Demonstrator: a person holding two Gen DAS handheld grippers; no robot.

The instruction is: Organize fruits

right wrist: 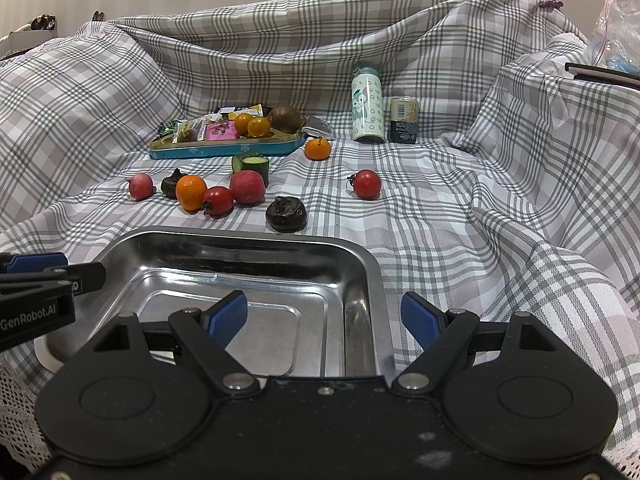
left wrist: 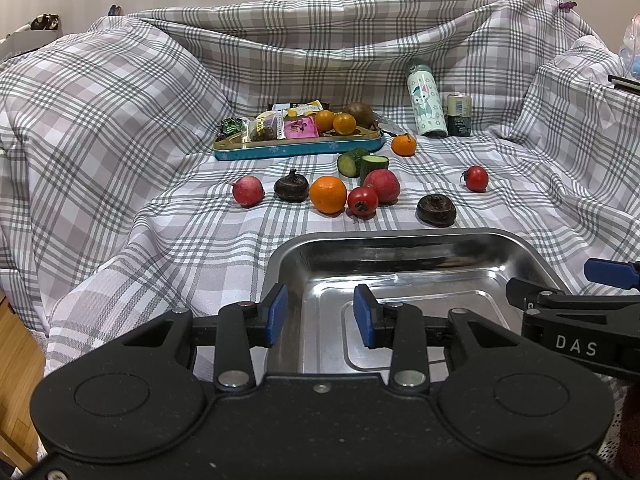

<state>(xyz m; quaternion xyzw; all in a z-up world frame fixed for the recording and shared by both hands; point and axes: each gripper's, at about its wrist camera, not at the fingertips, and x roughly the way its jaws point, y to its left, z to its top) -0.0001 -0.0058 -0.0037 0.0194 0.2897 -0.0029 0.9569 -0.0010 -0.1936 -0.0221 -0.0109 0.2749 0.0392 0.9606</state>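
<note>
**Two hand-held grippers poised over a steel tray, with fruit scattered on a checked cloth beyond.**

The left gripper (left wrist: 320,314) stands with its jaws parted over the left wall of the steel tray (left wrist: 400,248), holding nothing; the right gripper (right wrist: 324,320) is spread wider, its jaws straddling the tray's right wall – also unloaded. Just past the tray's far rim lie a dark round fruit (left wrist: 437,209), a tomato (left wrist: 362,200) touching a red fruit (left wrist: 382,186), an orange (left wrist: 328,194), a second dark fruit (left wrist: 291,187) and a pink-red fruit (left wrist: 248,190) (the row runs right to left). A second tomato (left wrist: 476,178) sits apart to the right. Two cucumber pieces (left wrist: 362,162) and a small mandarin (left wrist: 403,145) lie nearer the blue tin (left wrist: 296,148) – which carries snack packets and more fruit. A printed bottle (left wrist: 426,100) stands upright behind.
</note>
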